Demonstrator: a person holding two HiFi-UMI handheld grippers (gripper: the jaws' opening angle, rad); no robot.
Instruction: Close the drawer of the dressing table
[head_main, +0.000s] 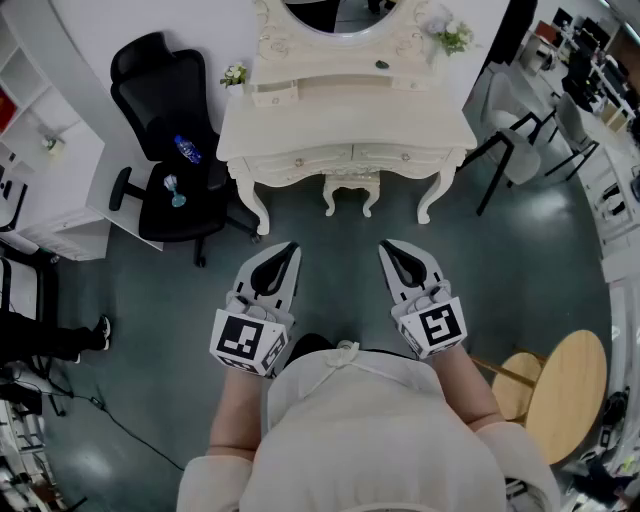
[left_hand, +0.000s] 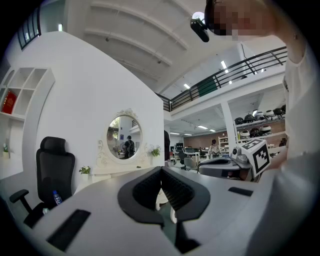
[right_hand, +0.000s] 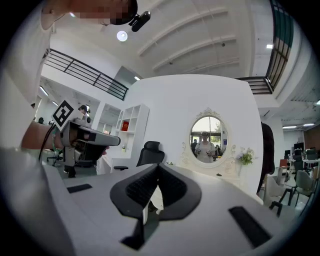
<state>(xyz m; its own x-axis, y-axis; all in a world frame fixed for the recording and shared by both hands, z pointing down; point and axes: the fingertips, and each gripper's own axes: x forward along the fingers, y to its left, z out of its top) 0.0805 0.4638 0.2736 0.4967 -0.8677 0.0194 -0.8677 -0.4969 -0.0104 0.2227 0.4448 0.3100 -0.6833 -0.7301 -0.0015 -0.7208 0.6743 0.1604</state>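
The cream dressing table (head_main: 345, 130) with its oval mirror (head_main: 335, 15) stands at the far side of the floor. On its top at the left, a small drawer (head_main: 273, 93) sticks out a little. Both wide front drawers look flush. My left gripper (head_main: 290, 248) and right gripper (head_main: 385, 247) are level, side by side, well short of the table, both shut and empty. In the left gripper view the shut jaws (left_hand: 161, 169) point at the mirror (left_hand: 124, 137). The right gripper (right_hand: 157, 166) points left of the mirror (right_hand: 207, 139).
A cream stool (head_main: 350, 190) sits under the table. A black office chair (head_main: 170, 150) with a bottle (head_main: 187, 150) on it stands to the left, beside white shelves (head_main: 40, 150). A grey chair (head_main: 520, 150) and a round wooden table (head_main: 565, 390) are to the right.
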